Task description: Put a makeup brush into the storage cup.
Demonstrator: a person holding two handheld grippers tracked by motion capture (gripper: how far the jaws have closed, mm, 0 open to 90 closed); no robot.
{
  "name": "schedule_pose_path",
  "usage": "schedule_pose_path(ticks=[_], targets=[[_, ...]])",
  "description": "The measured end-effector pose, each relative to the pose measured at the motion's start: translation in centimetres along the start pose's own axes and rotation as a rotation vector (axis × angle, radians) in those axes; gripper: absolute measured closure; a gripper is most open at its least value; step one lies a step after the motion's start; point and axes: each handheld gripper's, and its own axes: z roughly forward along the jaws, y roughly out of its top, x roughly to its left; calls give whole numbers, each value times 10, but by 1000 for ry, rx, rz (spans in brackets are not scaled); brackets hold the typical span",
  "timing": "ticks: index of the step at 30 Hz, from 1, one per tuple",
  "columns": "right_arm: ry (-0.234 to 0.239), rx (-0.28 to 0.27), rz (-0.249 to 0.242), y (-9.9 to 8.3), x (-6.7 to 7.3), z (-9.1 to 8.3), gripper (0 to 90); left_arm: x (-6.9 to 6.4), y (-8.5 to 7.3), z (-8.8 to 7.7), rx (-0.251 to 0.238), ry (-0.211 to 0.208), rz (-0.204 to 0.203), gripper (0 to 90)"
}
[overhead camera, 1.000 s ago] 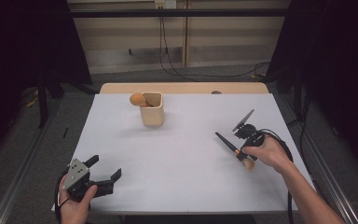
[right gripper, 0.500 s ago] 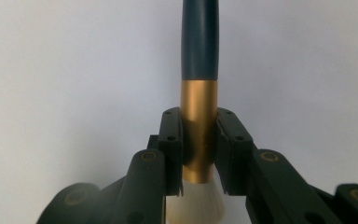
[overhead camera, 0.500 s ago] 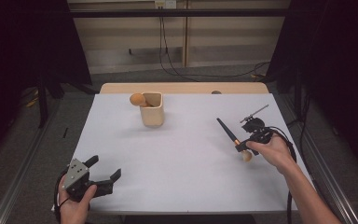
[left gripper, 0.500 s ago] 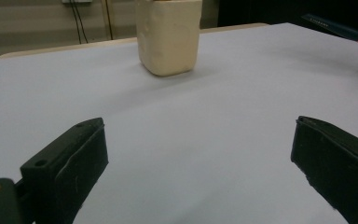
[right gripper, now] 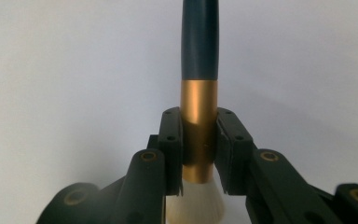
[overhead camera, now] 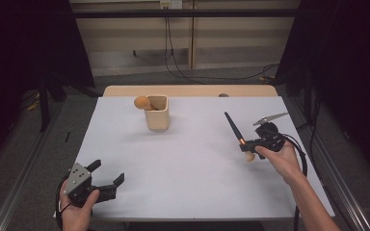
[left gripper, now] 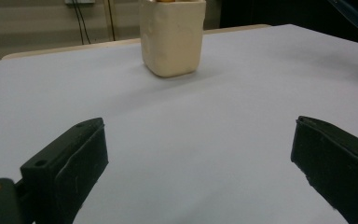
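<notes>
Black pads of my left claw [overhead camera: 107, 176] stand wide apart near the front edge of the counter [overhead camera: 192, 178], released, with bare white surface between them; in the left gripper view the same claw [left gripper: 200, 154] looks straight across at the cup. My left hand [overhead camera: 77, 209] grips its body at the lower left of the high view.

Farther in and to the right, my right claw [overhead camera: 244, 144] is clenched on a makeup brush [overhead camera: 235, 131]. In the right gripper view the claw [right gripper: 199, 151] pinches the brush [right gripper: 199, 60] on its gold collar, the white bristles just below the pads and the dark blue handle running up and away. From above, that handle slants up and toward the far left, clear of the counter.

Beyond both, near the far edge and left of centre, stands a cream cup [overhead camera: 156, 113] with a round orange-brown tip poking over its left rim, well apart from the brush.
</notes>
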Motion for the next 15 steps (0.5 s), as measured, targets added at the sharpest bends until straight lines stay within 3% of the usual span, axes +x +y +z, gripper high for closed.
schedule_pose_path(ticks=[7, 15], targets=[[18, -62, 5, -7, 2, 1, 738, -3, 1, 0, -7, -9, 3, 36], [46, -198, -6, -17, 2, 5, 738, -5, 3, 1, -5, -20, 17, 36]])
